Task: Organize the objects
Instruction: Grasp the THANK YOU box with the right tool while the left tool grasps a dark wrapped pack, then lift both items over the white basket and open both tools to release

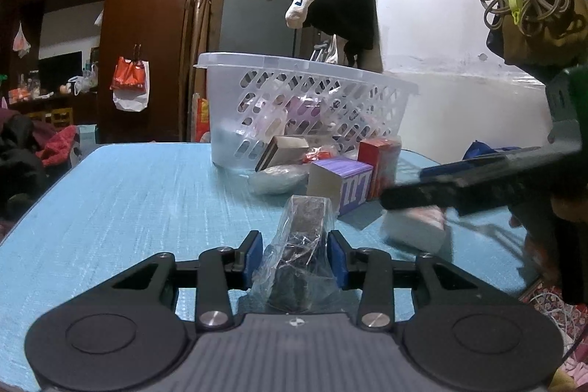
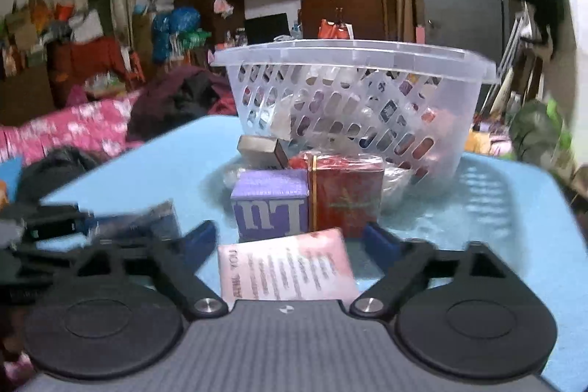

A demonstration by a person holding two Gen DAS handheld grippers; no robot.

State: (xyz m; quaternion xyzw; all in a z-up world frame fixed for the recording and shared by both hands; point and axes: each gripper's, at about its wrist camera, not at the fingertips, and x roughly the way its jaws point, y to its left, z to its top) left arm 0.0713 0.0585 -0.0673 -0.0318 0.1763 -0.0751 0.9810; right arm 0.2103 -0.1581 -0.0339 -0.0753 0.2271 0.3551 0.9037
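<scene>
The left hand-held gripper [image 1: 295, 254] is squeezed shut on a dark thing in a clear crinkly wrapper [image 1: 301, 245]. Its blue pads press on both sides of the wrapper. The dark thing is long and thin, and it points away from the camera. What it is inside the shiny plastic cannot be told. It sits low over the blue tabletop [image 1: 128, 208].

The right hand-held gripper [image 2: 290, 241] is wide open. Between its two fingers lies a pink and white packet [image 2: 286, 269] with small rows of writing on it. The packet is flat on the tabletop and the blue pads do not touch it. In the left view the same packet [image 1: 415, 226] looks pale and blurry under the black finger of the right hand-held gripper.

Just behind the packet stand two small boxes, side by side and touching. One is a purple box [image 2: 272, 208] with big white letters on its front. The other is a red box [image 2: 347, 195] with a gold stripe down one edge. Behind them a small brown and grey box [image 2: 259, 149] leans, and a clear plastic bag [image 1: 279, 177] lies near it.

At the back of the tabletop stands a white plastic basket [image 2: 352, 61] with many holes in its sides. Some colourful small things show through the holes.
</scene>
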